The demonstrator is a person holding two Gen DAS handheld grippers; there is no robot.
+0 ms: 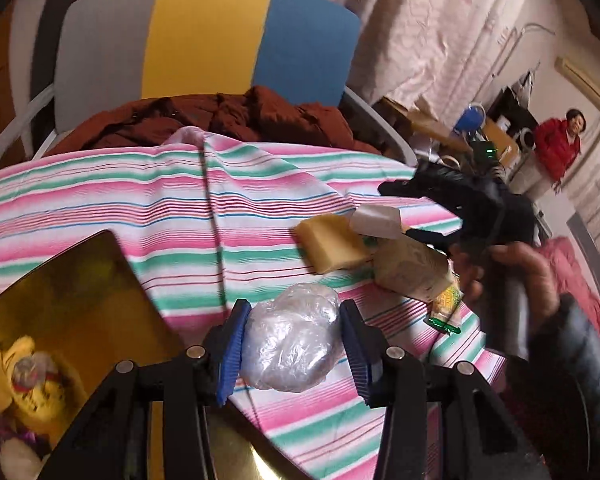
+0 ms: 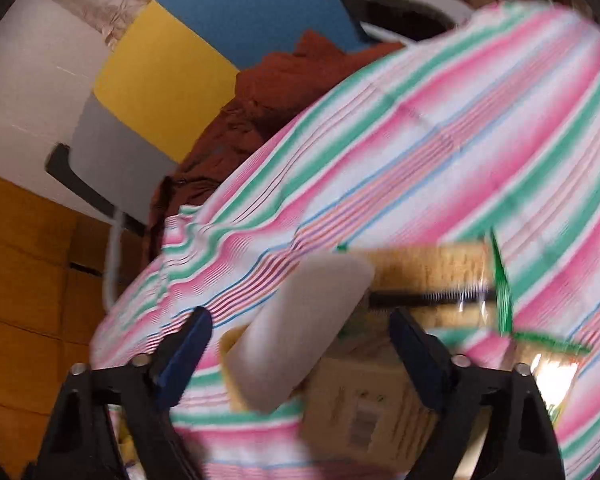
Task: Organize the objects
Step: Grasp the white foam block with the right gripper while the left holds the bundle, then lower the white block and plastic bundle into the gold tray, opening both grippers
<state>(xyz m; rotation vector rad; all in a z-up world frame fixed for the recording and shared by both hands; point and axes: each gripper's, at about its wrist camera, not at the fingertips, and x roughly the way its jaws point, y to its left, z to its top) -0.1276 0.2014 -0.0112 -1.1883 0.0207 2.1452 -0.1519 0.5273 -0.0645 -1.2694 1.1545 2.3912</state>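
Gripping, left gripper [image 1: 294, 354]: jaws are closed in on a crumpled clear plastic bag [image 1: 290, 342]; both blue pads [image 1: 231, 354] are seen pressed to its sides, the bundle held between them above the cloth.
Right gripper [image 2: 300, 364]: jaws are spread wide with nothing clamped; a pale rounded block [image 2: 304, 328] is seen between the fingers, whether touched cannot be told through the blur.
Right gripper, from the left wrist view: the black tool [image 1: 456, 204] is held by a hand [image 1: 520, 264] in a dark padded sleeve [image 1: 576, 364], over the pile at the right of the table.
Pile: a yellow sponge [image 1: 334, 244], the pale block [image 1: 376, 220] and a cream carton [image 1: 412, 270] are crowded together, touching; a clear packet with green edging [image 1: 446, 304] lies just beside the carton.
Same pile, right wrist view: the carton [image 2: 364, 404] lies low between the fingers, the green-edged packet [image 2: 504, 292] to the right; much is smeared.
Surface: a pink, green and white striped tablecloth [image 1: 140, 208] is creased down the middle.
Near left: a gold shiny tray [image 1: 68, 292], reflections on it unclear.
Behind: a chair [image 1: 204, 40] with grey, yellow and blue back, a rust-brown garment [image 1: 236, 120] heaped on its seat.
Far right: a person in a red jacket [image 1: 558, 148].
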